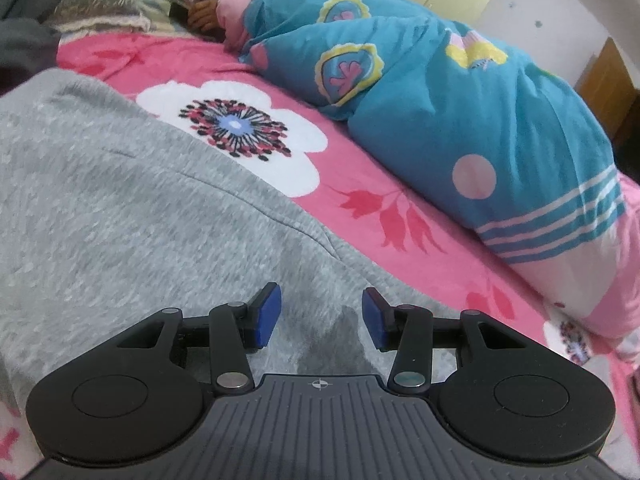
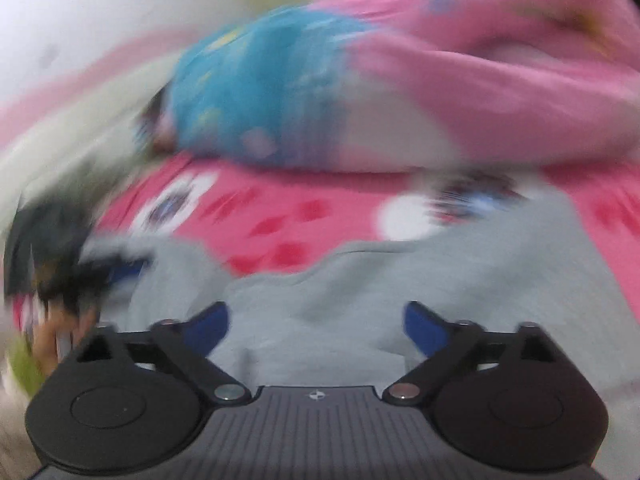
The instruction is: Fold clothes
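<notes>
Left gripper (image 1: 320,316) hovers low over the grey garment (image 1: 120,208), jaws partly apart, nothing between the pads, fabric lying just beneath. Likely lined up to pinch a fold edge. Right gripper (image 2: 316,328) has jaws spread wide, empty, over the same garment; that view is motion-blurred. Garment is heathered grey knit, spread mostly flat on the pink floral bed sheet (image 1: 360,184), edge wavy, a seam line running across. Blue patterned duvet (image 1: 440,100) is bunched behind, well clear of the work area.

Left tool (image 1: 320,316) angled downward, jaws partly apart and empty; right tool (image 2: 316,328) spread wide.
</notes>
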`<state>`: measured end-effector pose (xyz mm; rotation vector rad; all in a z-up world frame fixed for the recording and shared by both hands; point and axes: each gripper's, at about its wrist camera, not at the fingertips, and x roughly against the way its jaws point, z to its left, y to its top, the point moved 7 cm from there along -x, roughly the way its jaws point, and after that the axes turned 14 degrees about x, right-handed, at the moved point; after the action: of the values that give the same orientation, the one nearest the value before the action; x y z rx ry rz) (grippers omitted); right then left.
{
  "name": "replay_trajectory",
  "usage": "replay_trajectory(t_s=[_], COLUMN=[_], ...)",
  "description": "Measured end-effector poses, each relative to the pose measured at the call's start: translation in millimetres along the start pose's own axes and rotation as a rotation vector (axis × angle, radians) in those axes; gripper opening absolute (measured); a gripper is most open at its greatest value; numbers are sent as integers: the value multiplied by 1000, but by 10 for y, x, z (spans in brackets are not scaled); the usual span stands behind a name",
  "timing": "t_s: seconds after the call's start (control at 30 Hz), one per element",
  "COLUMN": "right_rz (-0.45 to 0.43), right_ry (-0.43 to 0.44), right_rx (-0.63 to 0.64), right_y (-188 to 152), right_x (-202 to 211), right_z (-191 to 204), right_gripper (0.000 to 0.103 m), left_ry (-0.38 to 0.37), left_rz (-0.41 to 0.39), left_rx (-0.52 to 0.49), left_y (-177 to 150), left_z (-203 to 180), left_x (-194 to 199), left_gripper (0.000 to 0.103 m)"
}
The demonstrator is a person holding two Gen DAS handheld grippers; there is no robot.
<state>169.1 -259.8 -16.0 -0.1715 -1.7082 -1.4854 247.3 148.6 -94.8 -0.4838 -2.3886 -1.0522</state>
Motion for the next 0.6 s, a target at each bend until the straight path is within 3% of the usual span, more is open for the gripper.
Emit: replay_trajectory(t_s=[0.1, 0.13, 0.17, 0.2, 0.27, 0.33, 0.47, 0.6], right_rz=[109, 142, 175, 204, 168, 147, 103, 110], right_ry=[-2, -10, -17, -24, -16, 34, 264, 441], right_rx=[192, 204, 217, 227, 196, 160, 201, 285], right_y=[-25, -92, -158, -220, -269, -318, -487, -738], right_x=[-280, -300, -318, -328, -157, 15, 285, 134], right_z=[374, 418, 462, 506, 604, 752, 1415, 2177], right_gripper=[96, 68, 30, 19, 11, 10, 10, 10], left_ry=[3, 3, 3, 4, 4, 7, 14, 27], left_rz=[-2, -1, 0, 0, -2, -3, -4, -8], left_rx=[-1, 4, 7, 8, 7, 6, 27, 33], left_y=[3, 8, 9, 9, 6, 4, 17, 18], left_z=[-1, 1, 1, -1, -7, -10, -8, -16], left_x=[-5, -5, -6, -5, -5, -5, -12, -17], left_gripper=[45, 45, 45, 45, 45, 45, 45, 45])
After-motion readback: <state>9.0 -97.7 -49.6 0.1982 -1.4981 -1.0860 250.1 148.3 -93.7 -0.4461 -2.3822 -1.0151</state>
